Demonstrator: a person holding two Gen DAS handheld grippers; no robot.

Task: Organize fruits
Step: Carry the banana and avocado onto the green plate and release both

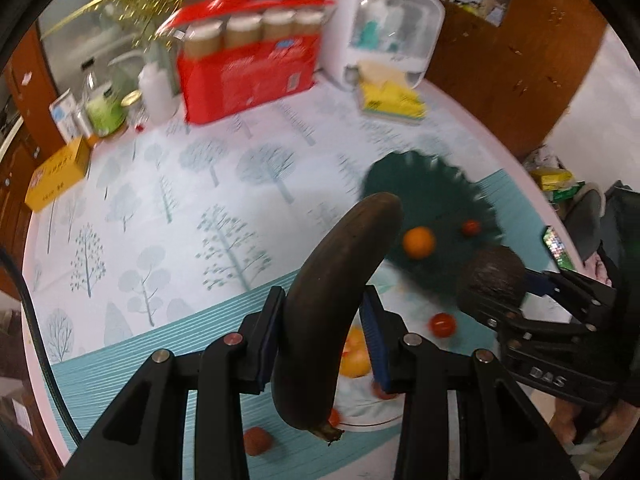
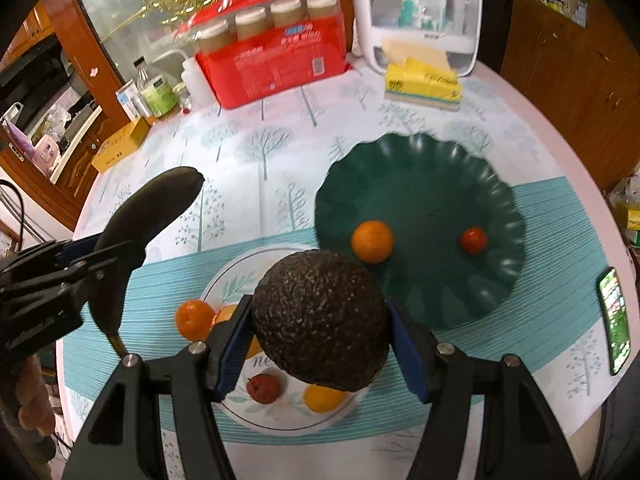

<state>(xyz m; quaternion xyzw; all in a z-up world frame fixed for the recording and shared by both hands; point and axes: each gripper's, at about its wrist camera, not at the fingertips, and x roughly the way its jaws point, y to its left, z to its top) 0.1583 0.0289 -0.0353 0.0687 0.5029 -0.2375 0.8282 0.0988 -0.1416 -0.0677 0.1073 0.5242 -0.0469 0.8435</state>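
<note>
My left gripper (image 1: 322, 334) is shut on a blackened banana (image 1: 332, 304), held upright above the table; it also shows in the right wrist view (image 2: 136, 232). My right gripper (image 2: 320, 340) is shut on a dark avocado (image 2: 322, 318), held over the white plate (image 2: 280, 420); the avocado also shows in the left wrist view (image 1: 492, 278). The white plate holds an orange (image 2: 194, 318), a red fruit (image 2: 263, 387) and a yellow-orange fruit (image 2: 322, 398). The green scalloped plate (image 2: 420, 184) holds an orange (image 2: 372, 241) and a small tomato (image 2: 473, 241).
A red box of jars (image 2: 272, 60), a white dispenser (image 2: 416, 12), a tissue pack (image 2: 422, 84), bottles (image 2: 158, 88) and a yellow box (image 2: 120, 144) stand along the far table edge. A phone (image 2: 614, 320) lies at the right. Small red fruits (image 1: 442, 325) lie on the cloth.
</note>
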